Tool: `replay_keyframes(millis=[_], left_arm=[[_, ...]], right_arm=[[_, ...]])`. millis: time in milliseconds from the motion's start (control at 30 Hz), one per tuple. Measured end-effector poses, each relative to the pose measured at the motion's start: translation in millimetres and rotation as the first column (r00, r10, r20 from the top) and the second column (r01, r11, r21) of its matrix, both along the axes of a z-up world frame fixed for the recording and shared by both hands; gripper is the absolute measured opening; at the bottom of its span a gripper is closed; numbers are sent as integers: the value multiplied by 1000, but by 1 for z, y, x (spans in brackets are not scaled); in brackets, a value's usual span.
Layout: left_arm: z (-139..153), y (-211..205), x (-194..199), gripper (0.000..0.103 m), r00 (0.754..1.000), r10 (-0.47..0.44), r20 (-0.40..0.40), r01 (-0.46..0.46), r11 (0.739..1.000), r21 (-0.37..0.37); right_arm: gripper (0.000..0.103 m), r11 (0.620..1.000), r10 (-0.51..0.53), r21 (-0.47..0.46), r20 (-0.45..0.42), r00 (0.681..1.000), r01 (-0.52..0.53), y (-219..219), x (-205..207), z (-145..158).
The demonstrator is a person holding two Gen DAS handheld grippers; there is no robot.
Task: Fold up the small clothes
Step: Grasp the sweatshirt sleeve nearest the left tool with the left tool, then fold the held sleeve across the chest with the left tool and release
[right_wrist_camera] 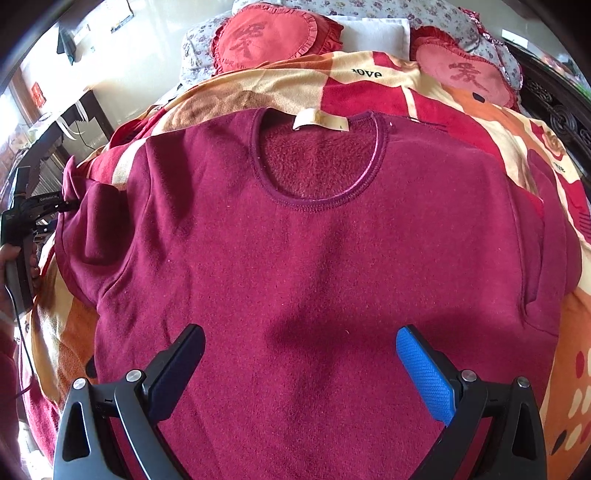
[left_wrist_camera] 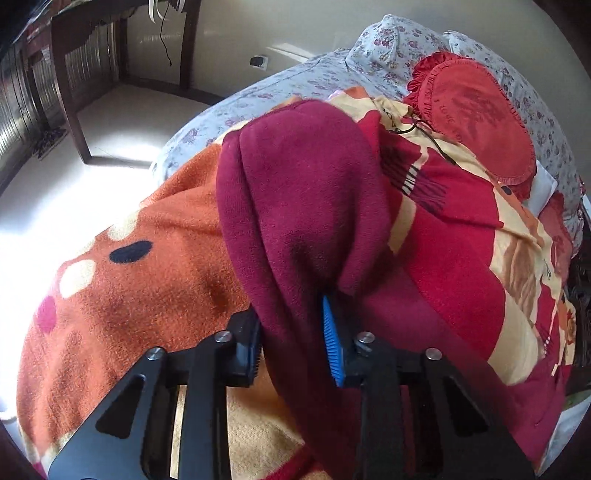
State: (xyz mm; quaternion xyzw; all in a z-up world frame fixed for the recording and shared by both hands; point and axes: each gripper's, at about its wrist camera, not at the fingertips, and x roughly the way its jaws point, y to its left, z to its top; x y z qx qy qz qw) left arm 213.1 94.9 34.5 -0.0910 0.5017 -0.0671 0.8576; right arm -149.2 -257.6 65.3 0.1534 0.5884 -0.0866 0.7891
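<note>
The left gripper is closed on a thick fold of the maroon sweatshirt, its blue pad pressing the cloth from one side. The sleeve it holds hangs lifted above the blanket. The right gripper is wide open, holds nothing, and hovers over the lower part of the sweatshirt. The sweatshirt lies flat, front side up, on the orange and red blanket on the bed, with its neck opening and label pointing to the far end. Behind it are two red heart cushions and floral pillows.
</note>
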Motion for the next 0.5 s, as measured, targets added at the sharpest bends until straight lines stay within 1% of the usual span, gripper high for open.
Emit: replay_keyframes(millis=[33,100,133,233,333,400,500], left_arm=[[9,-7,-7,17,999,-7,33,6,999,45],[24,-13,-20,12,996,-20,87,13,997,82],[36,-18,-30,12,992,-36,122,25,996,90],[58,-26,-54,10,984,-66,163,59,997,47],[83,-46,-87,10,969,-140,203,139,990,17],[97,-65,-113,10,951,-205,231,208,978,12],[109,-95,-144,10,928,-281,245,293,956,-11]], right_arm=[[103,1000,-2,3,-1,1000,2,-1,-1,0],[103,1000,-4,4,-3,1000,4,-2,-2,-1],[103,1000,-6,6,-2,1000,6,-2,-3,0],[103,1000,-18,9,10,1000,18,-6,-8,4],[103,999,-42,18,25,999,42,-12,-13,9],[103,998,-58,24,33,998,57,-16,-16,13],[103,997,-73,27,47,996,72,-21,-23,20]])
